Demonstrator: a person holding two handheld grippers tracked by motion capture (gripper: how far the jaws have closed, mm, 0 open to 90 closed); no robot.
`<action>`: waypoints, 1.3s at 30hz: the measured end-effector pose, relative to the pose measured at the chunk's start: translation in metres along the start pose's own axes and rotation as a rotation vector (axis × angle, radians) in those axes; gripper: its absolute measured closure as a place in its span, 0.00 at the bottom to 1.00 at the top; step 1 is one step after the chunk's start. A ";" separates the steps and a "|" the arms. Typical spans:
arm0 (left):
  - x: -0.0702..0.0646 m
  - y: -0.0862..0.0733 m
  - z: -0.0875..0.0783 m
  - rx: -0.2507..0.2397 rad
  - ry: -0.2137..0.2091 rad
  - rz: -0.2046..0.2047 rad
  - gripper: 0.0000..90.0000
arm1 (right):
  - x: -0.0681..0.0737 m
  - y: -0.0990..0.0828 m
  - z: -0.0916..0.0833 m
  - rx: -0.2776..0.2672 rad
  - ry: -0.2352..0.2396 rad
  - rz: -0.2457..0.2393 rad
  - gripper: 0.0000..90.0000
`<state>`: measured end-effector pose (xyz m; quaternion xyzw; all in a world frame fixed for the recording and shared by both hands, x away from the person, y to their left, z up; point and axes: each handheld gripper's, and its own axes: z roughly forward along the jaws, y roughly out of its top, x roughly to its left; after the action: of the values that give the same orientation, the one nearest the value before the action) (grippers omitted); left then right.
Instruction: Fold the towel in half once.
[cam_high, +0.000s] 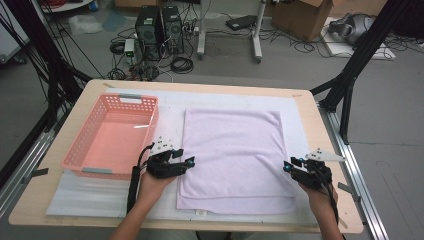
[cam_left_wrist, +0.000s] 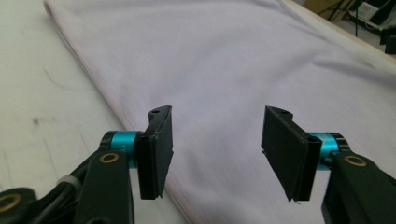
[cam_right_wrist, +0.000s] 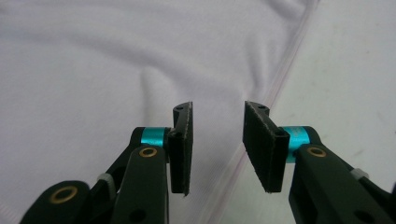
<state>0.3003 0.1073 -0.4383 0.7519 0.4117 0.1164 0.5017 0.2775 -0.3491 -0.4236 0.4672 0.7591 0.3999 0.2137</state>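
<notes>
From above, your lilac towel (cam_high: 235, 155) lies flat mid-tabletop (cam_high: 315, 125), its long axis running away from you, beside the pink basket (cam_high: 112, 137). Your left claw (cam_high: 189, 162) and right claw (cam_high: 287, 165) flank its near corners.

Left gripper view: claw (cam_left_wrist: 215, 149) spread, empty, over the towel's (cam_left_wrist: 233, 70) edge.

Right gripper view: claw (cam_right_wrist: 217, 144) spread, empty, above the hem (cam_right_wrist: 280, 74).

towel (cam_left_wrist: 243, 60): far edges cut off | tag (cam_high: 201, 213): print too small to read

Matt lilac cloth towel (cam_high: 235, 155) — soft, probably cotton; glossy pink plastic basket (cam_high: 111, 135) — pale wooden table (cam_high: 310, 112).
</notes>
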 end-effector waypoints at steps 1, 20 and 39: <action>-0.001 -0.004 -0.003 0.010 -0.003 0.006 0.45 | 0.002 -0.004 -0.003 0.004 0.018 0.021 0.69; -0.035 -0.045 -0.041 0.088 0.014 0.063 0.62 | 0.029 -0.049 -0.050 -0.010 -0.020 -0.012 0.66; -0.053 -0.048 -0.042 0.075 0.054 0.200 0.78 | 0.030 -0.053 -0.053 -0.003 -0.020 -0.026 0.65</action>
<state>0.2183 0.1036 -0.4469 0.8040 0.3518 0.1706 0.4480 0.1982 -0.3575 -0.4333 0.4609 0.7622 0.3937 0.2273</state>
